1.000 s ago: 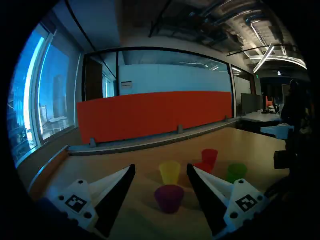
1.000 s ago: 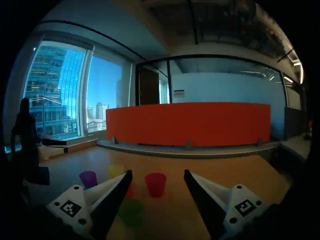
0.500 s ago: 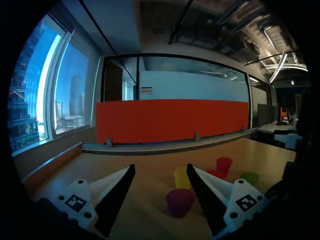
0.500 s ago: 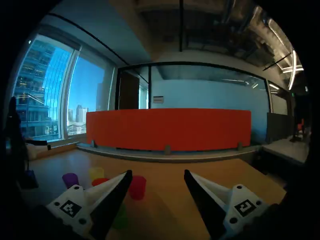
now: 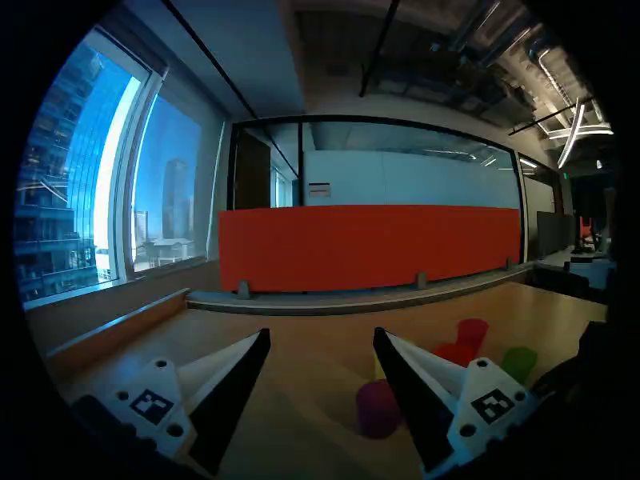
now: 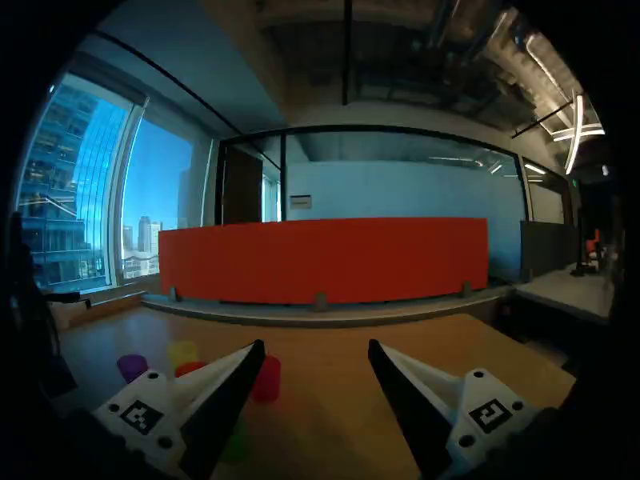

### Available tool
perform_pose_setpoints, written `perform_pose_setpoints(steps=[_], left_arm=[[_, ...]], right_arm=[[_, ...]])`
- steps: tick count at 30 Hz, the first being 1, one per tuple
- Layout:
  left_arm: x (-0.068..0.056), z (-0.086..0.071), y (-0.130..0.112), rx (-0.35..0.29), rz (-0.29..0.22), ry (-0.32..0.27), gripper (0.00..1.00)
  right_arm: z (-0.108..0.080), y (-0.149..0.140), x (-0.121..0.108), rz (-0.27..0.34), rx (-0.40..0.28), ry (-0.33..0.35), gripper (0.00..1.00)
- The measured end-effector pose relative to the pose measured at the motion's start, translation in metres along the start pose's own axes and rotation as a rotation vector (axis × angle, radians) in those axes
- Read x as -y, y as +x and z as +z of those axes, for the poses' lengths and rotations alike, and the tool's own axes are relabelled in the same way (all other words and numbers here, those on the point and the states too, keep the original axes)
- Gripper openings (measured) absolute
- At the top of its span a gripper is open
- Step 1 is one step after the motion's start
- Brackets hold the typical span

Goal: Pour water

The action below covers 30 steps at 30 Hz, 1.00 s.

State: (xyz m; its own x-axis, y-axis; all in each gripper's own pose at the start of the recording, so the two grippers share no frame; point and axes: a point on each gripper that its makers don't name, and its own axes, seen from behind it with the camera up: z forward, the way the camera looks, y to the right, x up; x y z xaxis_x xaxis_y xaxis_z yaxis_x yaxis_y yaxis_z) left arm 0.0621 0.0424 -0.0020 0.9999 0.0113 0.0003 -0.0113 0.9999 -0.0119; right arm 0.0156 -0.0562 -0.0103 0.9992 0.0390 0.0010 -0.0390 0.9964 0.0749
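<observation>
While purple cup (image 5: pixel 374 408) stands upright; red cup (image 5: pixel 472 334) upright; both small, tapered

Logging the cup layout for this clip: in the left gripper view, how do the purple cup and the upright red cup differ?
The purple cup is purple, the red cup red. The purple cup sits nearest the camera; the red cup stands farther back. The finger of the left claw overlaps the purple cup's right side; the red cup's rim shows clear. Both stand upright on the wooden table.

Left hand-held gripper (image 5: pixel 320 331): white, black-edged, marker-tagged
</observation>
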Motion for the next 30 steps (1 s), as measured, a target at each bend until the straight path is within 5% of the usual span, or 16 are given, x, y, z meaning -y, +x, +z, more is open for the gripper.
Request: perform_pose_setpoints(steps=[14, 30], left_arm=[[0.009, -0.002, -0.022, -0.017, 0.057, 0.039, 0.96], [0.022, -0.005, -0.065, 0.019, 0.037, 0.030, 0.96]], right_arm=[[-0.001, -0.002, -0.008, -0.019, 0.010, -0.019, 1.00], [-0.003, -0.007, -0.010, 0.008, 0.029, -0.027, 1.00]])
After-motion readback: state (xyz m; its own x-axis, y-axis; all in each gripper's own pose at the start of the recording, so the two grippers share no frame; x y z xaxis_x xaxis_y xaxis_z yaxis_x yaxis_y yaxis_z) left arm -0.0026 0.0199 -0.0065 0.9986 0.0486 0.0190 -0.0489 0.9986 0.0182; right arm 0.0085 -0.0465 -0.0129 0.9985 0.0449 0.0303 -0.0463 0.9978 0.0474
